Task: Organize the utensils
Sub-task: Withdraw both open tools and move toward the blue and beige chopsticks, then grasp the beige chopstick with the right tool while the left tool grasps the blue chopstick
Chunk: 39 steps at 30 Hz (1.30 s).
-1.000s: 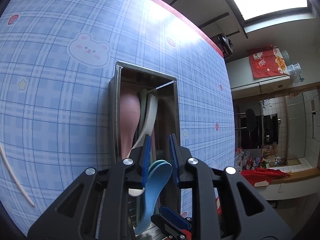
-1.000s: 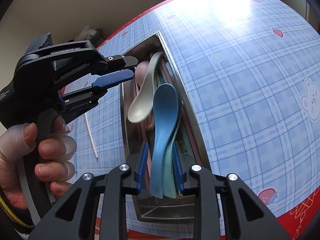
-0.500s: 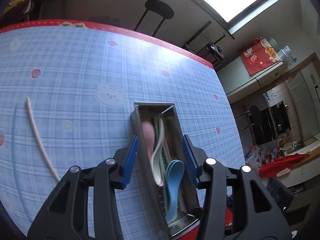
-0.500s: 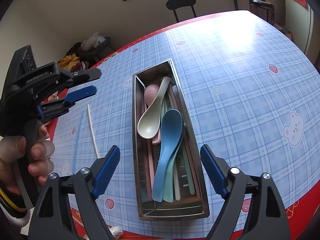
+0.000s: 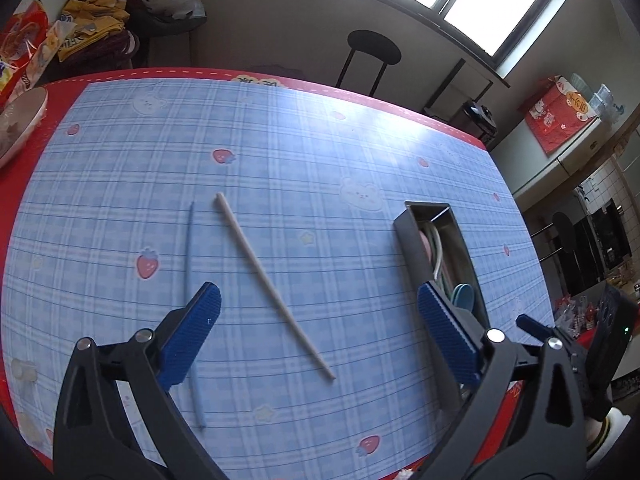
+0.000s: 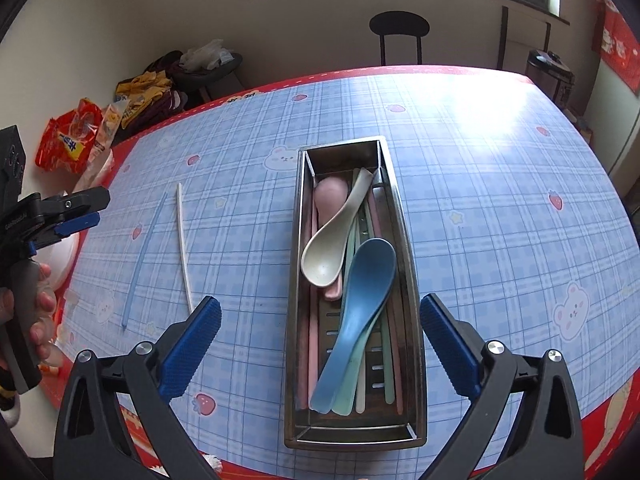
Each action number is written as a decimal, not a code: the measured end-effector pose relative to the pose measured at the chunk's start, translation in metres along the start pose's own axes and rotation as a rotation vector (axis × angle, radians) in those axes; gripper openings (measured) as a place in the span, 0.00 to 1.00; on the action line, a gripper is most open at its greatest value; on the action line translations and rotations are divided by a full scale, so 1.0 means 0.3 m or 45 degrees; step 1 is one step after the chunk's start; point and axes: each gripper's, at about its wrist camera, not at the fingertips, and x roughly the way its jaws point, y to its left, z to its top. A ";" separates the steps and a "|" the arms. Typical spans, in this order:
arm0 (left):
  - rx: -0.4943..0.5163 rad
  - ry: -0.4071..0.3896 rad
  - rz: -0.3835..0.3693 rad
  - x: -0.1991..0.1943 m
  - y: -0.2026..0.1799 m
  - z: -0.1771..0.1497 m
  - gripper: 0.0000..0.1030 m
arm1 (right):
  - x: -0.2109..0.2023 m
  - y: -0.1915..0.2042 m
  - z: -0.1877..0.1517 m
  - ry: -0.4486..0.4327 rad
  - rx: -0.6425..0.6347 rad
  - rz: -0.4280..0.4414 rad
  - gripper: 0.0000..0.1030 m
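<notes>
A steel utensil tray (image 6: pixel 408 280) sits near the table's front edge. It holds a blue spoon (image 6: pixel 360 304), a beige spoon (image 6: pixel 332 244), a pink spoon (image 6: pixel 330 200) and several chopsticks. My right gripper (image 6: pixel 320 340) is open and empty, raised above the tray's near end. My left gripper (image 5: pixel 320 332) is open and empty above the table, between a light blue chopstick (image 5: pixel 190 280) and the tray (image 5: pixel 412 248). A white chopstick (image 5: pixel 272 284) lies between its fingers. Both loose chopsticks also show in the right wrist view: blue (image 6: pixel 142 260), white (image 6: pixel 183 244).
The table has a blue plaid cloth (image 6: pixel 500 220) with a red border. Snack bags (image 6: pixel 72 140) and a white bowl (image 5: pixel 20 124) sit at its left edge. A black stool (image 6: pixel 400 28) stands beyond the far edge. The left gripper shows at the left in the right wrist view (image 6: pixel 60 212).
Both grippers have opened, released the spoons into the tray and pulled back and up. The left gripper has swung left over the two loose chopsticks.
</notes>
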 end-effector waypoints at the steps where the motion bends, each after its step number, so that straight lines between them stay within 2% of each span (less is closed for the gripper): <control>1: 0.007 0.006 0.016 -0.004 0.019 -0.005 0.94 | 0.006 0.018 0.003 0.001 -0.035 -0.016 0.94; 6: 0.051 -0.009 0.086 -0.021 0.094 -0.034 0.94 | 0.049 0.116 0.035 0.011 -0.195 -0.041 0.94; 9: 0.080 -0.013 0.146 -0.016 0.132 -0.053 0.94 | 0.081 0.186 0.065 0.028 -0.278 0.009 0.94; 17: 0.017 -0.009 0.197 0.004 0.265 -0.073 0.94 | 0.210 0.363 0.114 0.082 -0.492 0.083 0.94; 24: 0.010 0.006 0.270 0.076 0.367 -0.109 0.94 | 0.376 0.447 0.145 0.144 -0.541 0.100 0.93; 25: 0.004 0.012 0.276 0.089 0.377 -0.114 0.94 | 0.396 0.461 0.152 0.143 -0.561 0.087 0.91; 27: -0.010 0.017 0.277 0.111 0.400 -0.121 0.94 | 0.436 0.486 0.167 0.159 -0.589 0.090 0.78; 31: -0.025 0.018 0.274 0.142 0.430 -0.123 0.94 | 0.493 0.525 0.200 0.183 -0.593 0.145 0.69; 33: -0.032 0.008 0.259 0.148 0.440 -0.120 0.94 | 0.513 0.541 0.214 0.190 -0.600 0.175 0.60; 39: 0.049 -0.019 0.260 0.172 0.413 -0.114 0.94 | 0.562 0.582 0.223 0.230 -0.627 0.246 0.39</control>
